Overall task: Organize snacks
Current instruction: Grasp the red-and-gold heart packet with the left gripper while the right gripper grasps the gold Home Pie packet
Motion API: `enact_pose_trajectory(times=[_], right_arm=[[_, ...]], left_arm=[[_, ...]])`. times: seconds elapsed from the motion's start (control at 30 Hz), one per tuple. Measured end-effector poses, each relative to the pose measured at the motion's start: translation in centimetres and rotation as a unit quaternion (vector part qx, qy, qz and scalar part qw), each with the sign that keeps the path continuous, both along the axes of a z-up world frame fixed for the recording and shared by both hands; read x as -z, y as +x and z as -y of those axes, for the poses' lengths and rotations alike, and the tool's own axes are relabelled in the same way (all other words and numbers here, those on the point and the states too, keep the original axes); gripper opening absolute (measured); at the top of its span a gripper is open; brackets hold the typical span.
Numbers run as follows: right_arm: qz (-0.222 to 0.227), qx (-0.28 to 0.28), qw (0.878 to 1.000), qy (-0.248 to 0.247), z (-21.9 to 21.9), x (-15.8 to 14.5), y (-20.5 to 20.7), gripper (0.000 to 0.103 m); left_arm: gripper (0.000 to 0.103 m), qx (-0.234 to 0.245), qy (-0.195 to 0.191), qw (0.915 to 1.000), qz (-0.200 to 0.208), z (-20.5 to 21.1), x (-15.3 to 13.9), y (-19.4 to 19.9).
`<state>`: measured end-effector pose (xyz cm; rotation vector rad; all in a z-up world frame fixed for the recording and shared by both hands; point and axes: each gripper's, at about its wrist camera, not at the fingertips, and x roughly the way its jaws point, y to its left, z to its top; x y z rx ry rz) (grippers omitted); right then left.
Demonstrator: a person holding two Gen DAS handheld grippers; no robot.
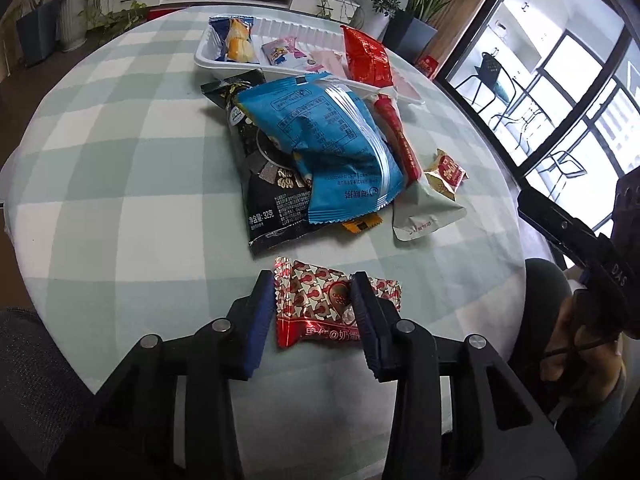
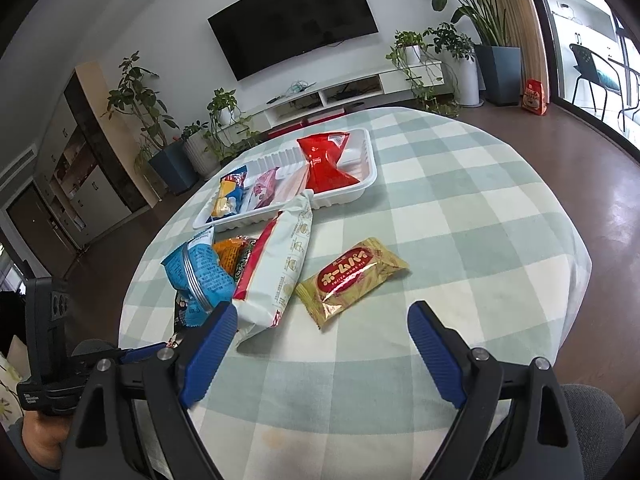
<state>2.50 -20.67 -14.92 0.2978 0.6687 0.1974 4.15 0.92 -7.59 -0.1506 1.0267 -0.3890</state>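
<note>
My left gripper (image 1: 314,300) has its blue pads around a red-and-white candy packet (image 1: 320,304) at the table's near edge; the right pad touches it, a small gap shows at the left pad. A pile lies beyond: blue bag (image 1: 324,140), black packet (image 1: 268,184), white-and-red pouch (image 1: 416,200), gold-and-red snack (image 1: 446,172). A white tray (image 1: 208,58) at the back holds a red bag (image 1: 366,56) and other snacks. My right gripper (image 2: 322,332) is open and empty above the table, near the gold-and-red snack (image 2: 352,280). The tray (image 2: 368,184) and white pouch (image 2: 280,268) show too.
The round table has a green-and-white checked cloth (image 1: 120,200). A grey chair back (image 1: 548,288) stands at the right edge. Potted plants (image 2: 136,108), a TV (image 2: 296,16) and a low white cabinet (image 2: 340,92) stand beyond the table. Glass doors are at the right.
</note>
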Motion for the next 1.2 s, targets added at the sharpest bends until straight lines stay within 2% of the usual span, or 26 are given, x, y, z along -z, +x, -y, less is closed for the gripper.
enact_pose_trajectory(times=[0.13,0.2,0.27,0.33,0.4,0.5,0.57,0.6,0.67,0.73,0.8,0.87,0.97,1.03,1.07,1.17,1.2], right_arm=[[0.0,0.001,1.0,-0.002,-0.1,0.0,-0.1,0.09],[0.0,0.002,1.0,-0.002,0.0,0.0,-0.1,0.09],[0.0,0.0,1.0,-0.004,0.0,0.0,-0.1,0.09],[-0.002,-0.001,1.0,-0.003,0.0,0.0,-0.1,0.09],[-0.004,0.0,1.0,0.001,0.2,0.1,-0.2,0.09],[-0.005,-0.001,1.0,0.0,0.2,0.2,-0.1,0.09],[-0.004,-0.003,1.0,-0.003,0.2,0.2,-0.1,0.09],[-0.005,-0.005,1.0,-0.003,0.2,0.2,-0.1,0.09],[-0.007,-0.01,1.0,-0.006,0.2,0.2,-0.1,0.09],[-0.008,-0.01,1.0,-0.009,0.3,0.1,-0.1,0.09],[-0.014,-0.01,1.0,-0.009,0.5,0.1,0.1,0.09],[-0.032,-0.014,0.999,-0.012,0.5,0.4,0.7,0.09],[-0.048,-0.011,0.999,-0.009,0.5,0.7,1.3,0.09],[-0.052,-0.011,0.999,-0.01,0.4,0.8,1.6,0.09],[-0.054,-0.011,0.998,-0.011,0.4,0.9,1.7,0.09],[-0.064,-0.01,0.998,-0.008,0.3,1.1,2.0,0.09],[-0.068,-0.009,0.998,-0.006,0.3,1.2,2.0,0.09]], left_arm=[[0.038,0.014,-0.006,0.9999,-0.004,-0.1,-0.1,-0.3],[0.044,0.022,-0.012,0.9997,0.0,-0.7,-0.5,-0.3],[0.072,0.065,0.015,0.9976,0.016,-0.7,-1.4,-0.6],[0.079,0.122,0.037,0.9913,0.034,-0.5,-2.4,-0.8],[0.079,0.201,0.062,0.9759,0.059,0.4,-3.6,-1.5],[0.079,0.33,0.101,0.9339,0.095,2.4,-4.5,-2.2],[0.079,0.387,0.124,0.9092,0.092,3.4,-3.9,-2.1],[0.079,0.404,0.138,0.9003,0.087,3.9,-3.5,-1.7],[0.079,0.428,0.157,0.8866,0.076,4.5,-2.6,-1.0],[0.078,0.444,0.17,0.8771,0.066,4.8,-1.8,-0.3],[0.071,0.46,0.188,0.8657,0.057,5.2,-1.1,0.2],[0.056,0.472,0.211,0.8552,0.043,5.7,-0.1,0.5],[0.044,0.487,0.204,0.8482,0.039,5.9,-0.1,0.4],[0.037,0.489,0.204,0.8473,0.033,6.0,0.0,0.2],[0.037,0.486,0.207,0.8483,0.034,6.0,0.0,0.1],[0.034,0.463,0.201,0.8629,0.031,5.8,0.1,0.2],[0.033,0.451,0.195,0.8702,0.031,5.6,0.2,0.2]])
